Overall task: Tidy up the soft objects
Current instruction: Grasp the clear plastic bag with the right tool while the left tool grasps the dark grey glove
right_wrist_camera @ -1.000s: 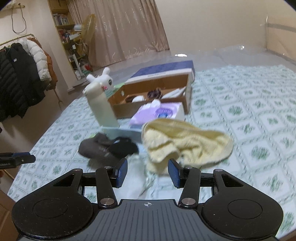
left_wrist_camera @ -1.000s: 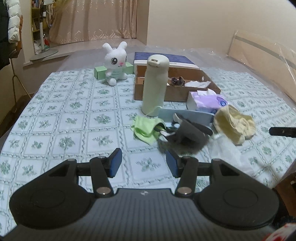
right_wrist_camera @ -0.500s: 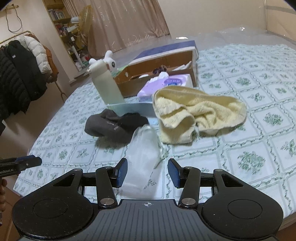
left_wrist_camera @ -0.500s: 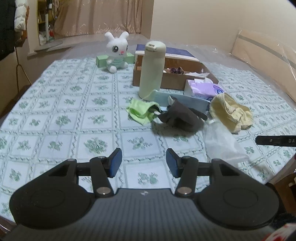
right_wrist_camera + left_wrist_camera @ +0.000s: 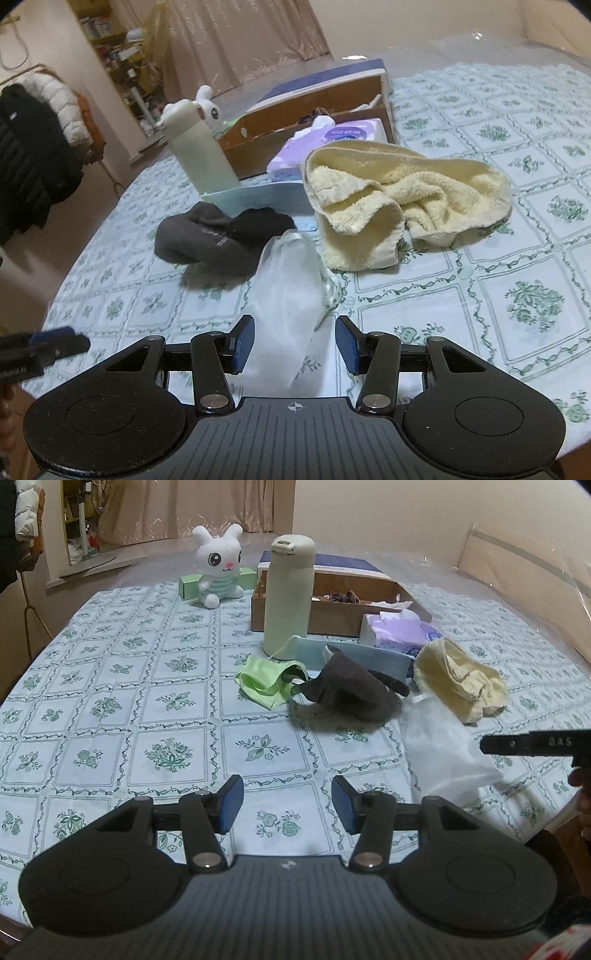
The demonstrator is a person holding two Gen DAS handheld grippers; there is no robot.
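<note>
Floral-print tabletop (image 5: 110, 709), curtained room behind. Task barely begun: soft items loose, unsorted, none gathered. Left gripper (image 5: 287, 804) fingers apart, empty, over bare cloth. Right gripper (image 5: 294, 342) fingers apart, straddling near end of translucent white pouch (image 5: 288, 280), not pinching. Ahead of right fingers: fluffy yellow towel (image 5: 406, 192), crumpled. Ahead of left fingers: limp dark grey garment (image 5: 351, 690), thin green cloth (image 5: 264, 681). Beyond: smooth cream bottle (image 5: 290, 590), cardboard box (image 5: 332, 609), plush rabbit (image 5: 218, 570).
</note>
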